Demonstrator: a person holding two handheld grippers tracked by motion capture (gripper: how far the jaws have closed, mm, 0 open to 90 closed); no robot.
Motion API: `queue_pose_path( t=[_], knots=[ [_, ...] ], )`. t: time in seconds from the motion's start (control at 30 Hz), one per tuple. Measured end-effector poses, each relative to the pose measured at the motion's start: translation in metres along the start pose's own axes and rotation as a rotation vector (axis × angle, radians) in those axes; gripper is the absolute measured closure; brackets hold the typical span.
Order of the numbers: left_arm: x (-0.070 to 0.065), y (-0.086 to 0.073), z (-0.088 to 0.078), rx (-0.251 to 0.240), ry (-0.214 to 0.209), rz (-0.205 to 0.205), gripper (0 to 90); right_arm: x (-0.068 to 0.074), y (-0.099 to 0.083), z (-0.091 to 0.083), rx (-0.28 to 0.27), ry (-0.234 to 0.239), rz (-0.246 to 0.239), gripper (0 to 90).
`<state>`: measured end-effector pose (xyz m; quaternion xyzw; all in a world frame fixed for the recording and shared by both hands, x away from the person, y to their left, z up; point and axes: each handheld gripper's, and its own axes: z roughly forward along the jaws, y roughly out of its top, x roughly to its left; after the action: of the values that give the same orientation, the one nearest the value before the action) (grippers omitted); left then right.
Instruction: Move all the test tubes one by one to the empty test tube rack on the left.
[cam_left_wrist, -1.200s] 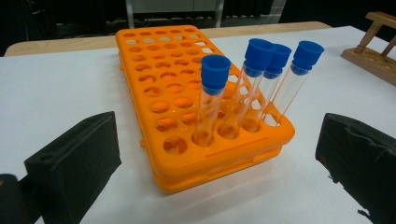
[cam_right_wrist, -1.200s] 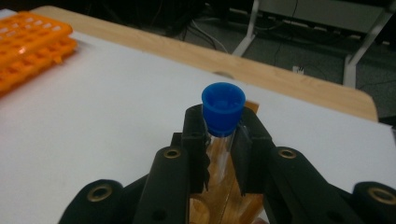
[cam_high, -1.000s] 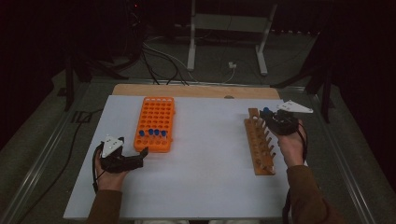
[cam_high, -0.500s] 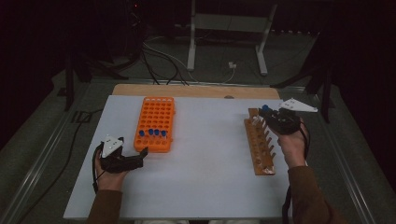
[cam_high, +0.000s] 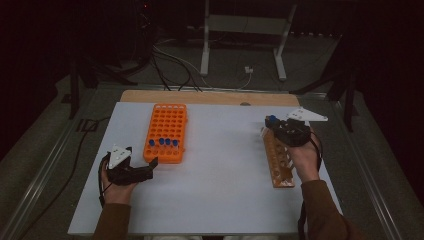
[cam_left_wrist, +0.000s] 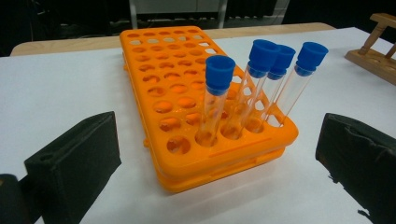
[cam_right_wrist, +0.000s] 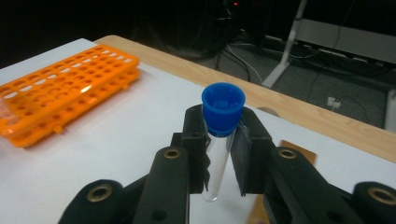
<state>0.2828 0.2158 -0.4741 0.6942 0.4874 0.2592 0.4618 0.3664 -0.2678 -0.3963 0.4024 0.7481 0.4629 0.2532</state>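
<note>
Orange plastic tube rack (cam_high: 167, 131) stands mid-left on the white table (cam_high: 220, 190), four capped tubes (cam_left_wrist: 261, 84) in its near row. The right gripper (cam_right_wrist: 223, 140) is clamped on a clear glass test tube with a blue cap (cam_right_wrist: 221, 126), held upright above the far end of the brown wooden peg rack (cam_high: 278, 159). Carrying seems the step in hand; next comes crossing to a free orange hole. The left gripper (cam_high: 145, 170), jaws wide and empty, rests just beside the orange rack's near end.

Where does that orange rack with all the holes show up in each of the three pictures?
High view: orange rack left of centre on the white table, ahead of the left gripper.
Left gripper view: centre, close up.
Right gripper view: far left.
Shared landmark: the table's wooden far edge.
</note>
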Motion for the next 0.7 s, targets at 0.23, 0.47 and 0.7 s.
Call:
queue_pose_path(
  t=[0.23, 0.47, 0.7],
  knots=[
    [0.000, 0.000, 0.000, -0.001, 0.000, -0.001, 0.7, 0.017, 0.003, 0.005, -0.004, 0.037, -0.022, 77.1],
    [0.000, 0.001, -0.001, -0.007, 0.003, -0.008, 0.7, 0.036, 0.004, 0.012, -0.006, 0.080, -0.041, 77.0],
    [0.000, 0.001, -0.002, -0.009, 0.007, -0.007, 0.7, 0.053, 0.004, 0.020, -0.006, 0.131, -0.038, 77.0]
  ],
)
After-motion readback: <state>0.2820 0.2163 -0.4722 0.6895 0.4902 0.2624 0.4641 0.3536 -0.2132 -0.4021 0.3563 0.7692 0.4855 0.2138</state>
